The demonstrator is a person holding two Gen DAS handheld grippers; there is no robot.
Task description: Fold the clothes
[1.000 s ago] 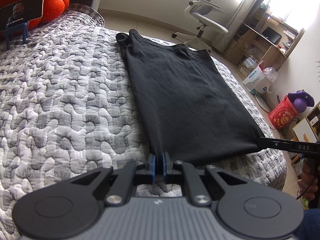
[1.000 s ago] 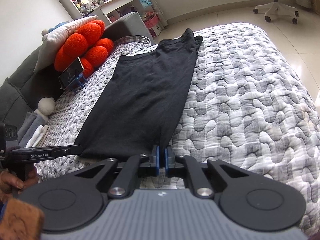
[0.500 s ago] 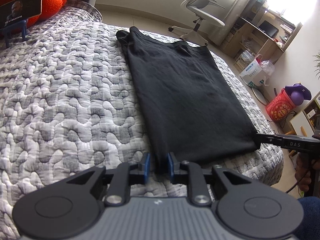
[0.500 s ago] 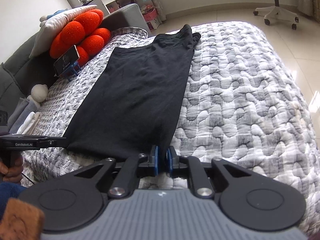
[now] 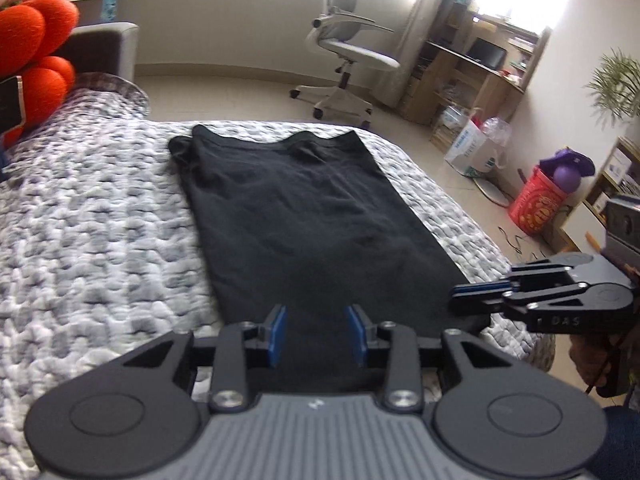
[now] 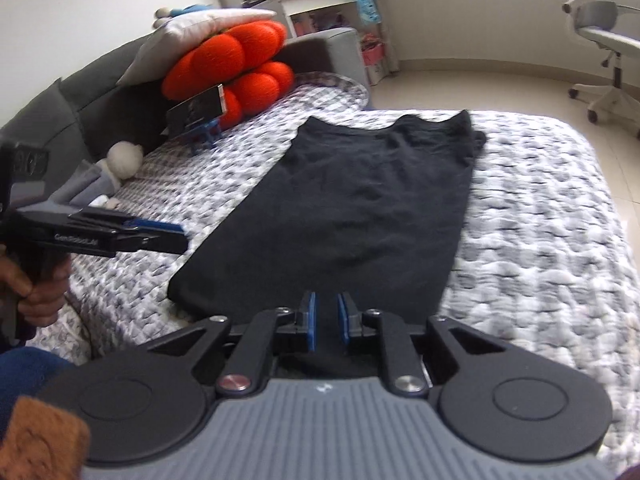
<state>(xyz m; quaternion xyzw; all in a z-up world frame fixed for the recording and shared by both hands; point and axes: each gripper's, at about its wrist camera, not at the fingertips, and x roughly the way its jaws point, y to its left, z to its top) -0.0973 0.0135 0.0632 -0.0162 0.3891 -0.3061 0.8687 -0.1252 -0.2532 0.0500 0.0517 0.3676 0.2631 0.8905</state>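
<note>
I worked over a bed under a grey-and-white quilt (image 5: pixel 92 216), office chair (image 5: pixel 352 56) and desk beyond. The black shirt (image 5: pixel 316 224) lay flat mid-quilt, long axis running away from me, neckline at the far end. Left gripper (image 5: pixel 317 334) and right gripper (image 6: pixel 325 322) were both opening, pads clear of the near hem.

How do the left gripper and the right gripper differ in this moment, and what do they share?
1. The left gripper has its jaws spread wider than the right gripper.
2. The left gripper sits by the black garment's hem corner on the cushion side; the right gripper sits by the corner on the chair side.
Shared: both have opening jaws with blue pads, pressing nothing.
</note>
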